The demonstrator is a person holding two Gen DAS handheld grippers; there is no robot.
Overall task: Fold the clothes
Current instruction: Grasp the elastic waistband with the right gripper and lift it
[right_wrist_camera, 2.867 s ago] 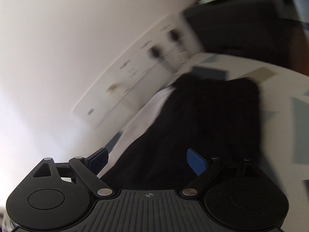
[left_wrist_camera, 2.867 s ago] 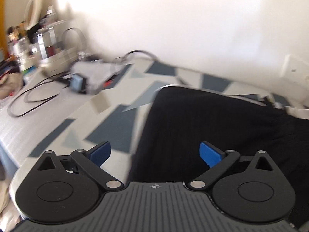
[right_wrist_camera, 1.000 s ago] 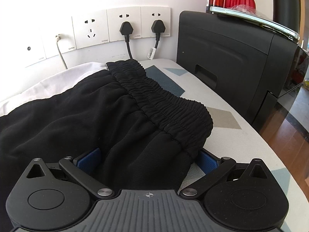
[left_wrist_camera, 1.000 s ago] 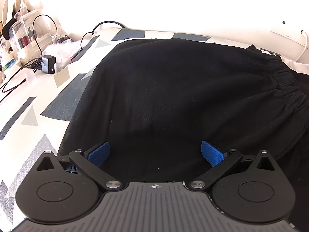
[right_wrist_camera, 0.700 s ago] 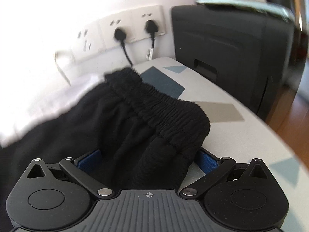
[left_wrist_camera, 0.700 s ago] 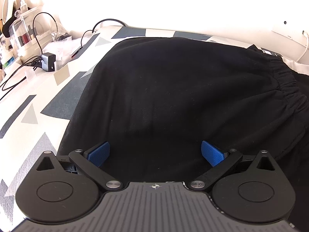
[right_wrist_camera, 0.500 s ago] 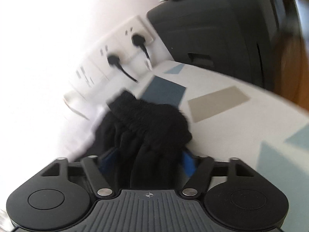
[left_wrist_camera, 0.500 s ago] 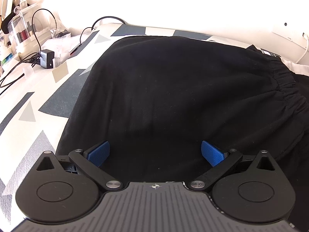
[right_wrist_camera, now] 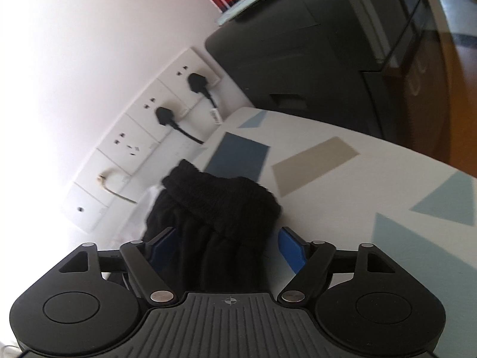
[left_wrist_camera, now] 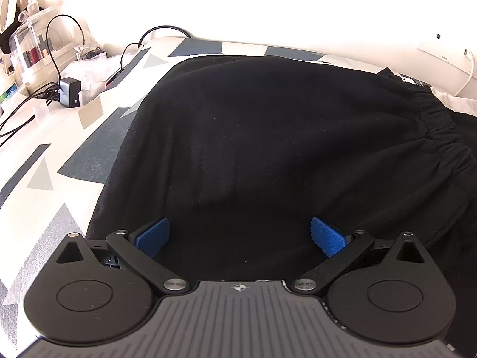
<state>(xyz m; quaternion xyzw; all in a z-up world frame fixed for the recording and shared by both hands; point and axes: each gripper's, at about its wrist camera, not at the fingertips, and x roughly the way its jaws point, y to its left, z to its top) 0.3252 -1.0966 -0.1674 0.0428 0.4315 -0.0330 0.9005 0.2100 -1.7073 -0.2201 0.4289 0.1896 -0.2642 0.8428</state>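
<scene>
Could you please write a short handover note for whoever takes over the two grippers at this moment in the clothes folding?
Left gripper: jaws wide open, low over the middle of the black trousers, gripping nothing.
Right gripper: jaws opening, with the bunched elastic waistband between them; the right pad stands clear of the cloth, so do not count on a hold.
The trousers lie spread on the patterned bed cover, waistband end toward the wall sockets.
Done: the waistband corner is gathered up at the right gripper.
Left: take a firm grip, carry the waistband over to make the fold, smooth flat. A white garment lies beside the trousers, unfolded.

Both wrist views close, sharing black garment (left_wrist_camera: pixel 268 137)
</scene>
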